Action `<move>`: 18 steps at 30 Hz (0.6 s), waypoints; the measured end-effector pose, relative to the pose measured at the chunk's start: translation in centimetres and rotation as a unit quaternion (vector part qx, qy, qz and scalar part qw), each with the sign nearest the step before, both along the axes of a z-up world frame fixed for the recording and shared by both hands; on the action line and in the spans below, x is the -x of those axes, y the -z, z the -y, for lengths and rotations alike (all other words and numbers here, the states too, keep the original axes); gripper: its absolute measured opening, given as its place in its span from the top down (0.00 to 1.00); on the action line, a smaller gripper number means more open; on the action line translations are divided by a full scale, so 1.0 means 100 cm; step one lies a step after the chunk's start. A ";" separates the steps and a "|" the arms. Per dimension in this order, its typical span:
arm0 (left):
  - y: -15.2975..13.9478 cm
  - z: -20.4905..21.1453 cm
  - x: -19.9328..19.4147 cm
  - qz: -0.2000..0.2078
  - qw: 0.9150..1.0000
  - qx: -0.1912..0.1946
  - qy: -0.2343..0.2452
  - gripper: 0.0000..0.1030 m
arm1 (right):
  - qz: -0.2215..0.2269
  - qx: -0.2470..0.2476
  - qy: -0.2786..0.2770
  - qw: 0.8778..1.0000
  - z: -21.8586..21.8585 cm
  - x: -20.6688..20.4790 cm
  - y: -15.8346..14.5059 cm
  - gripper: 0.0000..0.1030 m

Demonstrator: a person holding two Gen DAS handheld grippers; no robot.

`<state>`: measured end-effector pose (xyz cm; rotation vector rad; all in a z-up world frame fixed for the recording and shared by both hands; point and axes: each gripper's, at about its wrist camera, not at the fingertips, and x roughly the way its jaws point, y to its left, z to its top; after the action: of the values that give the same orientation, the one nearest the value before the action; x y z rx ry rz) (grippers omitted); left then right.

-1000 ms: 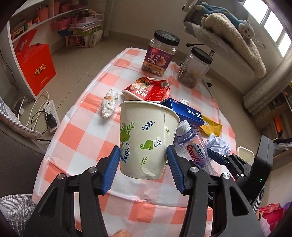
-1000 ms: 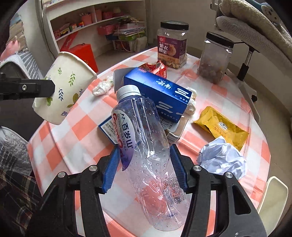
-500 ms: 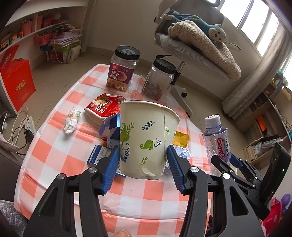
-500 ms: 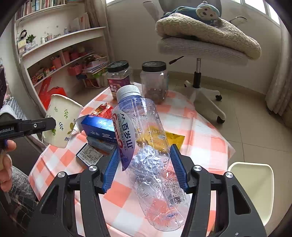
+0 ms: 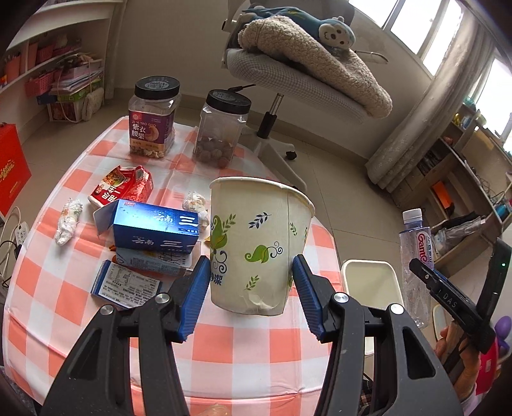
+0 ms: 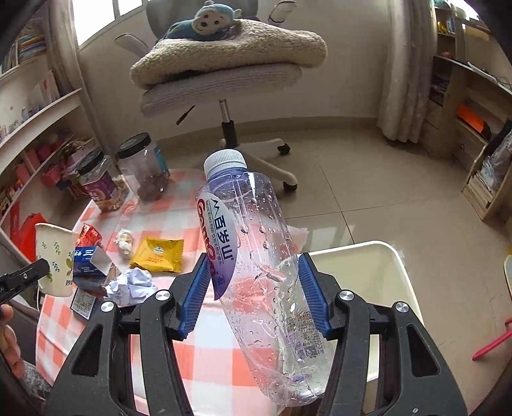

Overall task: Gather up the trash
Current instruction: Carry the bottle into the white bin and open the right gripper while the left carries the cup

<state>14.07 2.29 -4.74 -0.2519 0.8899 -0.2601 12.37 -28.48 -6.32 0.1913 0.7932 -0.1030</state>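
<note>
Left hand-held gripper [image 5: 249,288] grips a leaf-printed paper cup [image 5: 259,243], right hand-held gripper [image 6: 252,294] a clear plastic bottle [image 6: 262,272]; neither is binned (wrappers and cartons remain on worktop [image 5: 249,352]).

Soft daylight fills both views, coming from the blown-out white windows [image 5: 448,38] at upper right in the left wrist view and upper left [image 6: 96,19] in the right. Shadows on the orange-and-white checked table [image 5: 240,345] are faint. The glossy blue carton [image 5: 156,228] carries a pale glare patch. Fisheye distortion bends the walls and shelves, and the corners fall to black. Focus is sharp.
</note>
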 end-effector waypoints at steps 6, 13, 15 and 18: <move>0.003 0.052 -0.003 0.005 0.999 0.002 0.053 0.49 | -0.026 -0.020 0.072 0.997 0.051 0.016 0.008 0.46; 0.013 0.124 -0.004 0.000 0.994 -0.014 0.109 0.49 | 0.022 -0.028 0.149 0.988 0.104 0.042 -0.013 0.27; 0.017 0.143 -0.003 -0.005 0.992 -0.021 0.123 0.49 | 0.030 -0.029 0.161 0.986 0.116 0.048 -0.017 0.26; 0.024 0.171 -0.001 -0.013 0.990 -0.021 0.141 0.49 | 0.036 -0.035 0.174 0.984 0.131 0.054 -0.019 0.24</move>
<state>14.21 -14.85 -7.12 -0.0892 0.9565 -0.4995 6.99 -41.53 -4.46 0.3967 0.6852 -0.3958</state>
